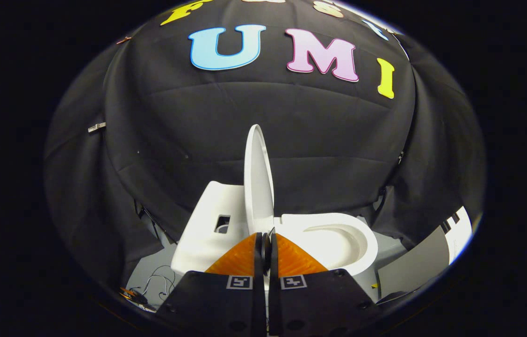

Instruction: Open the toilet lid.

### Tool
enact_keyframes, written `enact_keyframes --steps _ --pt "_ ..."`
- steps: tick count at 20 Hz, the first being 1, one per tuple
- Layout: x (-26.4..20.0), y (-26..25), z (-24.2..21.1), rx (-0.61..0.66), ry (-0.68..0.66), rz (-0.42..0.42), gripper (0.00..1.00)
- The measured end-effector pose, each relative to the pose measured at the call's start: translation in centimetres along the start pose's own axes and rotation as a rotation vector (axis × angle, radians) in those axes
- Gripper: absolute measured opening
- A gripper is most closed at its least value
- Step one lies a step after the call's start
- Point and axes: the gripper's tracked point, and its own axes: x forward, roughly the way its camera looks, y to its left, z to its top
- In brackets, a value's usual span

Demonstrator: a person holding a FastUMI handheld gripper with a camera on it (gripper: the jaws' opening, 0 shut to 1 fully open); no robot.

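Close above the toilet (291,234) (facing the wall)

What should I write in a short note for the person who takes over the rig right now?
Tool: fingers closed together, nothing held between them, aimed at the base of the lid.
Lid: raised, standing about upright, just ahead of the fingertips, seen almost edge-on.
Bowl: open, to the right of the lid; tank on the other side.
Done: lid is up, bowl uncovered.
Left: check that the lid stays up by itself, then draw the tool back.
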Motion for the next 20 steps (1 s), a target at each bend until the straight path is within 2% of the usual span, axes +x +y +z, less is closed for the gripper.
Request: enact_keyframes --steps 9,12,13,17,20 --pt "0.0 1.6 0.0 -0.026 -0.014 0.021 0.1" --pt "0.0 2.6 0.2 -0.05 -0.031 0.067 0.12" --pt "0.0 2.9 0.4 -0.066 -0.042 0.087 0.17" --pt "-0.2 2.6 -0.7 -0.089 -0.017 0.089 1.0" --pt "-0.7 2.6 0.3 -0.088 -0.033 0.105 1.0"
